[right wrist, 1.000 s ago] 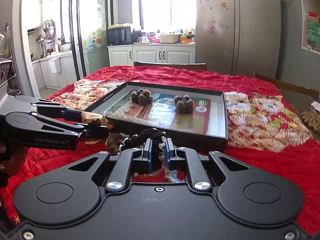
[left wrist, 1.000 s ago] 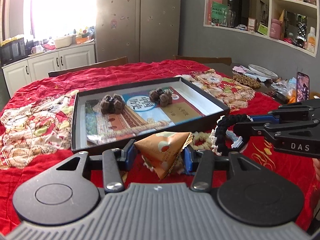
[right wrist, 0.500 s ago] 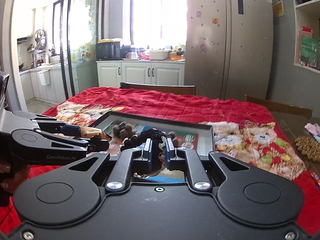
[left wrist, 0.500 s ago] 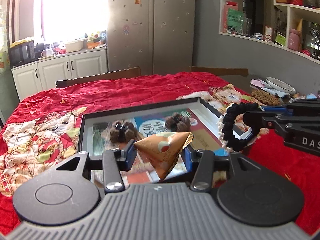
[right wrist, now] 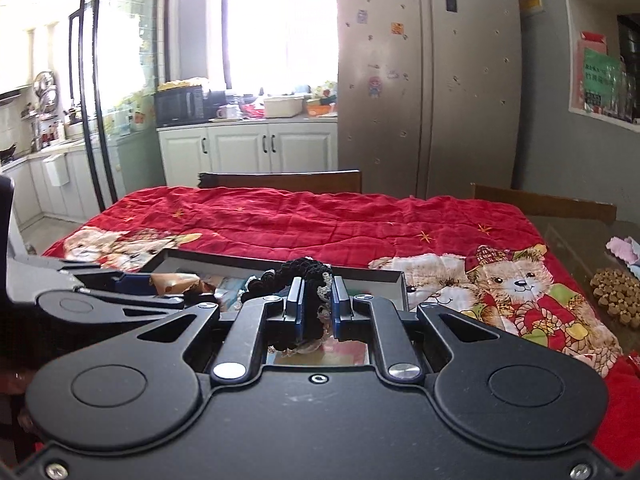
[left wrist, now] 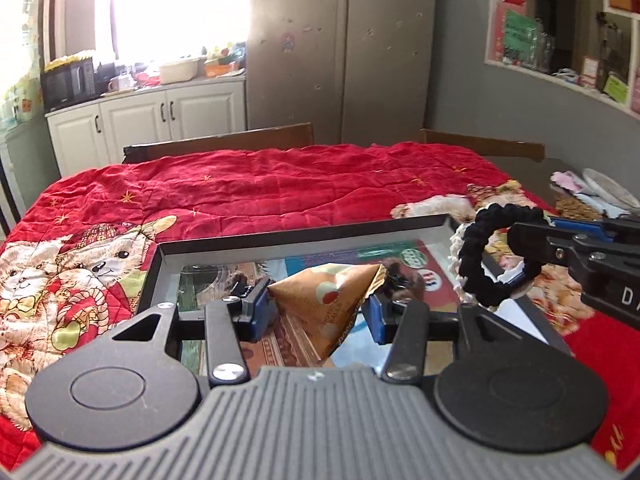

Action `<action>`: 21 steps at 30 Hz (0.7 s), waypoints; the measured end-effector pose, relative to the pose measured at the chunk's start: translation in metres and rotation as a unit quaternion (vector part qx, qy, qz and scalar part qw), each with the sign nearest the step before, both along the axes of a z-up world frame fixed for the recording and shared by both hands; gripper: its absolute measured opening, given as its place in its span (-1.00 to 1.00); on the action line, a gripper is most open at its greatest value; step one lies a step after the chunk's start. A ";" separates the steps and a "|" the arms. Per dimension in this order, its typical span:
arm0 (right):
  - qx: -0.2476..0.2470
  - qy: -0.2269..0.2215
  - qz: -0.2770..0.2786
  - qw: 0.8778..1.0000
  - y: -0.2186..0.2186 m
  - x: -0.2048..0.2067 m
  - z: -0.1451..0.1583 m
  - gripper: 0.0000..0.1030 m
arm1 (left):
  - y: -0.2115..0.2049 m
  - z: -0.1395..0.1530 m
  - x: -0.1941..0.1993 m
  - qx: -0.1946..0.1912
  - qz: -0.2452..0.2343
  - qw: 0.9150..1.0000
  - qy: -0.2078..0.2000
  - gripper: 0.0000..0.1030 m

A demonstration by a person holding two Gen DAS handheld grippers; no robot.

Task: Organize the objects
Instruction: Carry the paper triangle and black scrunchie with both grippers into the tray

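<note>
Left tool (left wrist: 318,307) pinching a tan pyramid-shaped packet (left wrist: 332,300) above the black tray (left wrist: 304,236), right tool (right wrist: 316,304) pressed onto a black crocheted ring with white edging (right wrist: 310,280), held just right of the left tool over the tray's right rim, red quilt (left wrist: 260,188) covering the bench

Bright window (right wrist: 276,36) over white cabinets (right wrist: 248,148); tall fridge (right wrist: 428,76) against grey wall (left wrist: 520,120); chairs (right wrist: 280,181) behind red-quilted table (right wrist: 320,220).

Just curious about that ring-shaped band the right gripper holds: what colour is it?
Black scrunchie with white lace trim, clearest in the left wrist view.
</note>
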State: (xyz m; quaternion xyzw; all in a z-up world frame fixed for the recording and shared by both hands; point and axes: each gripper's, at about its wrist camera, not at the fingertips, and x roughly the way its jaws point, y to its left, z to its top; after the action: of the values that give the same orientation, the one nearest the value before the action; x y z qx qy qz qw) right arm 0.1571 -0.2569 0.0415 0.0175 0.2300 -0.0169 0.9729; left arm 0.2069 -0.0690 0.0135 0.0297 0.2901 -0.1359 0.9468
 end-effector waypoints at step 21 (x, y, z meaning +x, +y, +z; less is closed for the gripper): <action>0.014 0.024 -0.064 0.998 -0.027 0.082 -0.056 -0.75 | -0.020 -0.029 0.049 0.013 0.035 0.999 0.017 0.01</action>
State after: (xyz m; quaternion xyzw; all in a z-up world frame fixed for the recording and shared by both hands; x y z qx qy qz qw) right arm 0.2389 -0.2839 -0.0149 0.0453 0.2521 -0.0765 0.9636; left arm 0.2562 -0.0889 -0.0154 0.0300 0.3091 -0.0995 0.9453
